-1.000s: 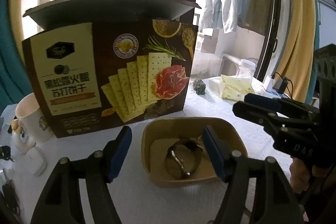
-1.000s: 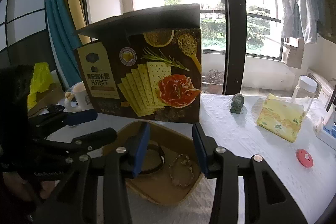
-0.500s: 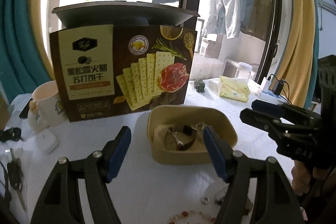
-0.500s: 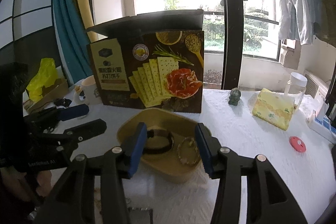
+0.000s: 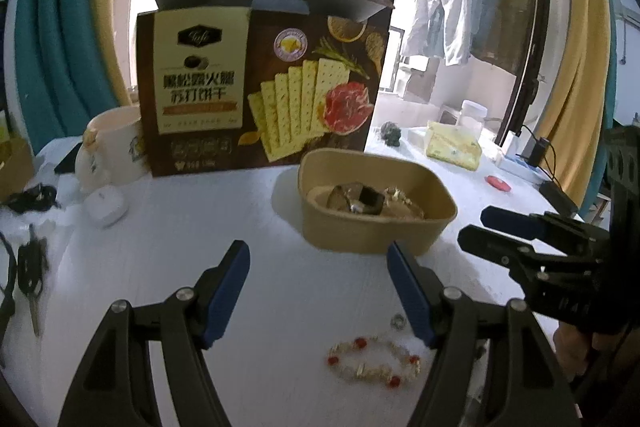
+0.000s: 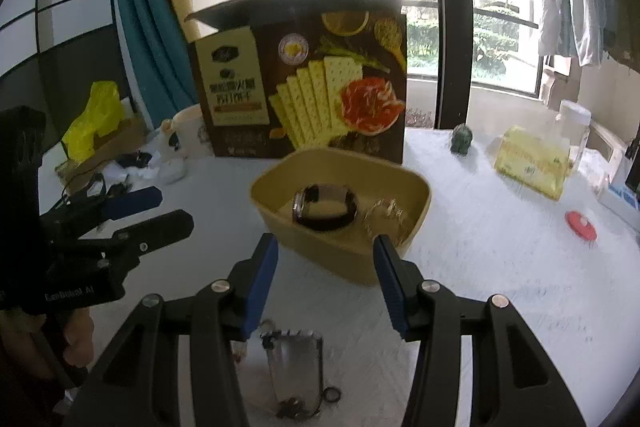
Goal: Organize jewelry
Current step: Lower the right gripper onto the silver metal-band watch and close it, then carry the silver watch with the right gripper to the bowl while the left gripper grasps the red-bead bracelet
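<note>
A tan bowl (image 5: 416, 238) (image 6: 316, 251) stands on the white table and holds a dark watch (image 6: 324, 207) and a gold bracelet (image 6: 386, 215). My left gripper (image 5: 320, 291) is open and empty, on the near side of the bowl. A red and gold bead bracelet (image 5: 374, 359) and a small ring (image 5: 398, 322) lie on the table by its right finger. My right gripper (image 6: 326, 279) is open and empty, just before the bowl. A metal hair comb (image 6: 296, 363) and a small dark ring (image 6: 332, 395) lie below it.
A tall cracker box (image 5: 260, 87) stands behind the bowl. A white mug (image 5: 116, 143), earbud case (image 5: 106, 205) and keys (image 5: 28, 267) sit at left. A yellow pouch (image 6: 532, 163), small figurine (image 6: 460, 141) and red cap (image 6: 580, 225) lie at right.
Both grippers have pulled back and up from the bowl. The bead bracelet, ring and hair comb on the near table have come into view. Both stay open.
</note>
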### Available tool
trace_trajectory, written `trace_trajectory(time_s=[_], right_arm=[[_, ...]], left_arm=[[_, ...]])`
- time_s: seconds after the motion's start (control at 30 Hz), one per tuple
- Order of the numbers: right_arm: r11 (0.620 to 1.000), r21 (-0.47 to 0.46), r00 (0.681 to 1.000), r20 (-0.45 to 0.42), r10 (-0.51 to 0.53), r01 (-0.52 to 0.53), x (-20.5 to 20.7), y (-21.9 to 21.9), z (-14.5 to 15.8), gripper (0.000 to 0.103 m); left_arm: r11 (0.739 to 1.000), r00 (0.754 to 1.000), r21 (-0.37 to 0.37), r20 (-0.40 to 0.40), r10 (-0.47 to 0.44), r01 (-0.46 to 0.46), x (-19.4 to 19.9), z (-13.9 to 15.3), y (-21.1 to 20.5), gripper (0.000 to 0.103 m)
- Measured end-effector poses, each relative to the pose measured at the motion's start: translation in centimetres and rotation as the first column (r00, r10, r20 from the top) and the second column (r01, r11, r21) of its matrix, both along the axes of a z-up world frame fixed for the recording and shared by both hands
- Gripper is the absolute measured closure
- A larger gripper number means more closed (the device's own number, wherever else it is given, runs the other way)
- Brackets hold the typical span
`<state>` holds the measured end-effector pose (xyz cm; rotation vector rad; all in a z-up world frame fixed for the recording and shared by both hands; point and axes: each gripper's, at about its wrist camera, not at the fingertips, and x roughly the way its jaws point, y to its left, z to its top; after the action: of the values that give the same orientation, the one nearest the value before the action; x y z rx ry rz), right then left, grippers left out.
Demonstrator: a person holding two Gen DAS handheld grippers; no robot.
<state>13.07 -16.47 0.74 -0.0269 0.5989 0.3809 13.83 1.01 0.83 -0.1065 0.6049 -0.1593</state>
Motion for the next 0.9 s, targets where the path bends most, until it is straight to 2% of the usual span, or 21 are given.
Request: trace_trajectory(time_s=[0.57, 0.77, 0.8, 0.83, 0.9], right_arm=[[0.999, 0.016, 0.989, -0.135, 0.054, -0.052, -2.2, 1.5, -4.9, 0.055], [0.999, -0.011, 0.984, -0.175, 0.046, -0.049, -2.0, 1.6, -5.8, 0.055], [0.999, -0.015, 0.982, -0.186, 0.046, -0.05, -1.8, 1.5, -6.0, 0.056], [0.999, -0.015, 0.981, -0.191, 0.047, -0.051, -1.7, 1.4, -6.1, 0.067], [0.998, -0.023, 0.981, -0.188, 0.055, -0.06, -1.7, 1.3, -6.1, 0.069]], left_arm=[[0.999, 0.995, 0.033, -0.085, 0.043, -0.041, -2.7, -2.8, 0.1, 0.032], [0.998, 0.991, 0.049, -0.13, 0.043, -0.036, -2.4, -3.5, -0.5, 0.032], [0.998, 0.99, 0.053, -0.137, 0.039, -0.032, -2.3, -3.6, -0.7, 0.032], [0.998, 0.987, 0.06, -0.157, 0.027, -0.018, -2.1, -3.8, -1.0, 0.032], [0.997, 0.983, 0.077, -0.182, 0.004, 0.01, -1.8, -4.2, -1.9, 0.032]])
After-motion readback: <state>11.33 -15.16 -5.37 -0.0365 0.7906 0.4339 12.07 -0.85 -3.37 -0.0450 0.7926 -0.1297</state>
